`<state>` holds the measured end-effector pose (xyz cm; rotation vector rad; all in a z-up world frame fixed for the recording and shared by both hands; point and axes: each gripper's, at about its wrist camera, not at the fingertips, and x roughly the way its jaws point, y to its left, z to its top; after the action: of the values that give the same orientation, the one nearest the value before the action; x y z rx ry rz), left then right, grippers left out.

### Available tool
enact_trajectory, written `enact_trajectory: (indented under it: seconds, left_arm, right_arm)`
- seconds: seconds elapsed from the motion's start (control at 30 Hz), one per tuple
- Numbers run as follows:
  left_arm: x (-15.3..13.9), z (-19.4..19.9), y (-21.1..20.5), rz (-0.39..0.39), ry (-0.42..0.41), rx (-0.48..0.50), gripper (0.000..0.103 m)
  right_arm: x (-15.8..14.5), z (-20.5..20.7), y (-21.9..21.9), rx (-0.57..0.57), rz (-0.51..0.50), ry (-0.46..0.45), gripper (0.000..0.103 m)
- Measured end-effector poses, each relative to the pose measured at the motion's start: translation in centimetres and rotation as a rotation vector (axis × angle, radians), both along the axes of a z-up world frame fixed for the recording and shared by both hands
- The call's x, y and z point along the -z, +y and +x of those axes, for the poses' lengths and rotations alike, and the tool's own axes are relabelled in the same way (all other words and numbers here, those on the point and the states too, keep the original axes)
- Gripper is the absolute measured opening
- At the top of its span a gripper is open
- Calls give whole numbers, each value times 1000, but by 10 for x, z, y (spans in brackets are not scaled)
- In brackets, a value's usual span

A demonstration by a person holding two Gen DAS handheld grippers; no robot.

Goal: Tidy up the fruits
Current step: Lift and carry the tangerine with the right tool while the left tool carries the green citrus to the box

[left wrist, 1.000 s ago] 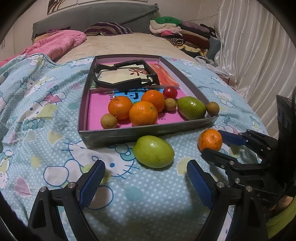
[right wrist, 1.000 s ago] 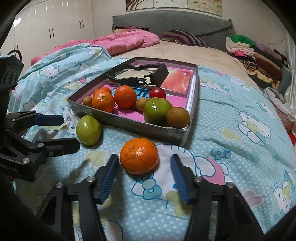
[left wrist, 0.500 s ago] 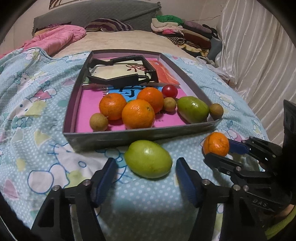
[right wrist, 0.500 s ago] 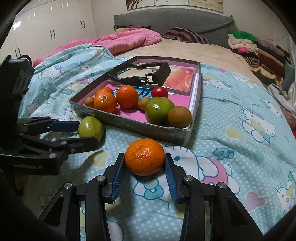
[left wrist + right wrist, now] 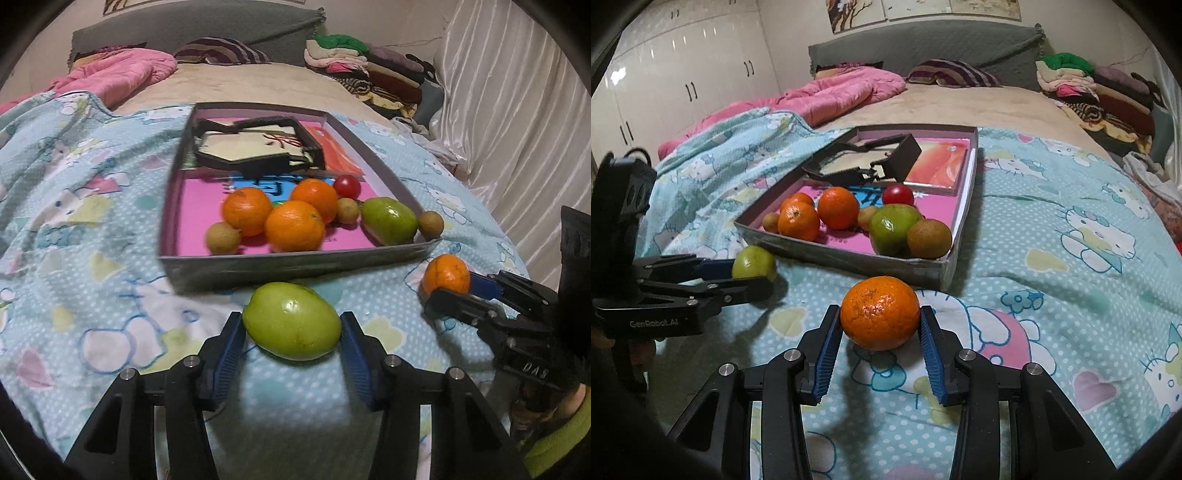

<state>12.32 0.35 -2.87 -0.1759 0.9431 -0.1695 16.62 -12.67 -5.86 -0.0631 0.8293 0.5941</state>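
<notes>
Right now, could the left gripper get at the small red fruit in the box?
Probably not directly. The left gripper is closing around a green fruit on the blanket, and the red fruit sits deep in the box, behind three oranges.

Bedroom, bed filling the frame

White wardrobe [image 5: 679,85] is gleaming at the left, curtain [image 5: 517,122] is hanging at the right — grey headboard [image 5: 923,44], pictures [image 5: 923,13] above, clothes [image 5: 1089,85] lying stacked.
</notes>
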Motion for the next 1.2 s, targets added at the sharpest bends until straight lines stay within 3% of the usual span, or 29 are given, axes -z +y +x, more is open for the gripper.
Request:
enact_trajectory:
  seconds: [0.3, 0.63, 1.2]
  left_arm:
    - [-23, -8, 31, 0, -51, -74, 52]
    - [-35, 3, 38, 6, -69, -88, 52]
    - [-27, 36, 39, 28, -53, -74, 52]
  right_arm:
    - [-11, -6, 3, -12, 57, -17, 43]
    - [-30, -12, 12, -16, 91, -74, 43]
    - [-47, 11, 30, -1, 32, -144, 43]
